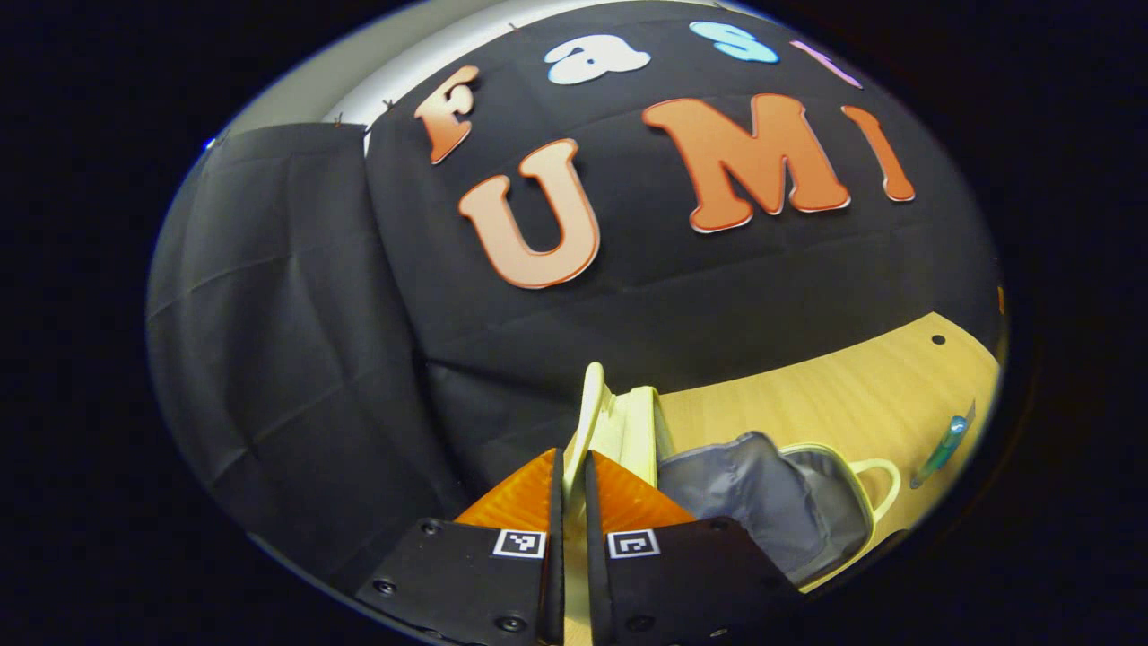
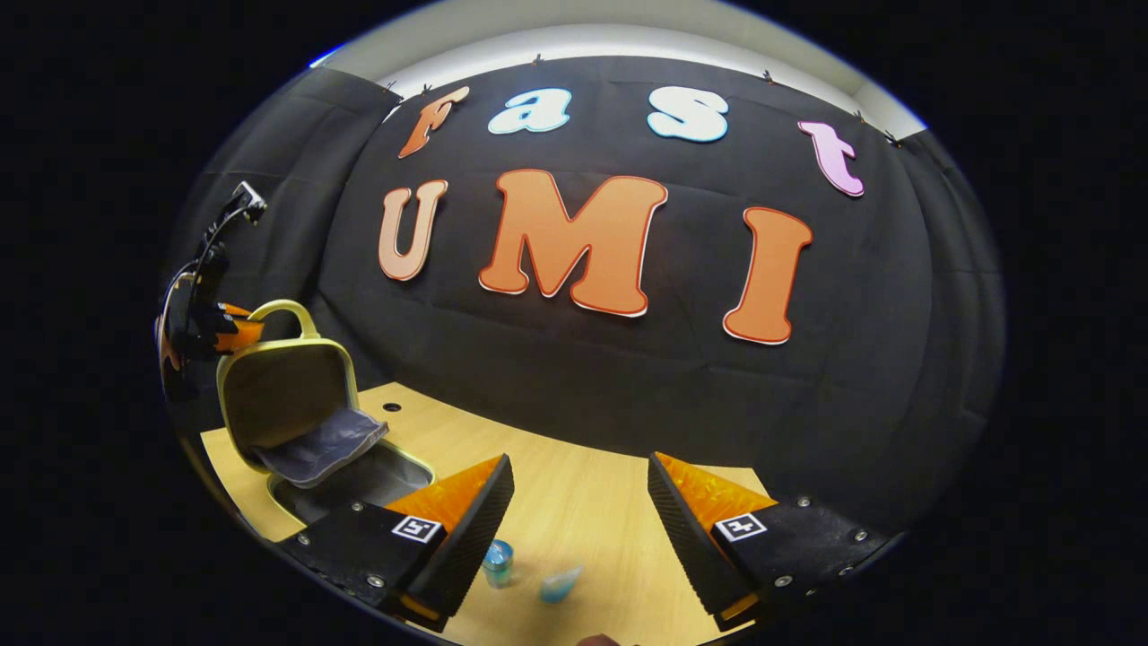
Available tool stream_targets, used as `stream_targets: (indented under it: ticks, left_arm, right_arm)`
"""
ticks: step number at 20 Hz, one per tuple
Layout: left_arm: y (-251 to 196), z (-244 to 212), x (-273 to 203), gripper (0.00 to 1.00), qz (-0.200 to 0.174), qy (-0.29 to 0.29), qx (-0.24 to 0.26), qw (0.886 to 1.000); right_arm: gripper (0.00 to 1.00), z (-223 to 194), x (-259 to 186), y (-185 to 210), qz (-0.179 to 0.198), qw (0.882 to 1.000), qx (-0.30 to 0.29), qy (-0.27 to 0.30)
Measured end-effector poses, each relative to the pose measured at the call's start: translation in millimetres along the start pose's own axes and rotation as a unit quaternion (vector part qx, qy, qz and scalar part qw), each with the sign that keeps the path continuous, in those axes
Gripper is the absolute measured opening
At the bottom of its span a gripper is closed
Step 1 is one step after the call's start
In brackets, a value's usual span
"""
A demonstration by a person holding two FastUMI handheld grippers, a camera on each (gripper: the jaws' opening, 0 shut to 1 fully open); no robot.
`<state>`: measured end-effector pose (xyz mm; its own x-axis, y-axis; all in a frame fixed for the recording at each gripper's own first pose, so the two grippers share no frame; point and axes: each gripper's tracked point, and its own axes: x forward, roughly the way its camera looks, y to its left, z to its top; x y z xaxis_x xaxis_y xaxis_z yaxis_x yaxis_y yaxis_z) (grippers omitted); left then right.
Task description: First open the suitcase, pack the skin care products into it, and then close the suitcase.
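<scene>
The pale yellow suitcase (image 2: pixel 287 395) lies open on the table at the left of the right gripper view, its lid standing nearly upright and grey lining (image 2: pixel 318 449) sagging from it. My left gripper (image 1: pixel 574 459) is shut on the lid's top edge by the handle (image 1: pixel 589 404), and it appears far off in the right gripper view as the left gripper (image 2: pixel 215 327) at the lid's top. The grey-lined base (image 1: pixel 789 511) lies below to the right. My right gripper (image 2: pixel 578 516) hangs open above a small blue jar (image 2: pixel 498 561) and a pale blue tube (image 2: pixel 560 583).
The wooden table (image 2: pixel 574 484) has a small round hole (image 2: pixel 391 406) behind the suitcase. A teal tube (image 1: pixel 942 449) lies on the table to the right of the suitcase base. Black cloth walls close the booth behind and at the sides.
</scene>
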<state>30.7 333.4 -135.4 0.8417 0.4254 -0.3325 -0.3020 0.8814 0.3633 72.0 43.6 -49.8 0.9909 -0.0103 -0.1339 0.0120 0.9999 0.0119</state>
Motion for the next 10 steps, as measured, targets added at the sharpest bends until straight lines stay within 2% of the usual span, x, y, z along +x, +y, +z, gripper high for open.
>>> stream_targets:
  ticks: [5, 10]
  left_arm:
    - [63, -52, 30, 0.11, 0.041, 0.045, -0.043, 0.997]
    - [113, -120, 63, 0.11, 0.078, 0.097, -0.06, 0.99]
  right_arm:
    - [0.95, 1, 11, 19, -0.004, 1.0, 0.001, 0.011]
    - [0.95, -4, 17, 36, -0.013, 0.999, -0.004, 0.029]
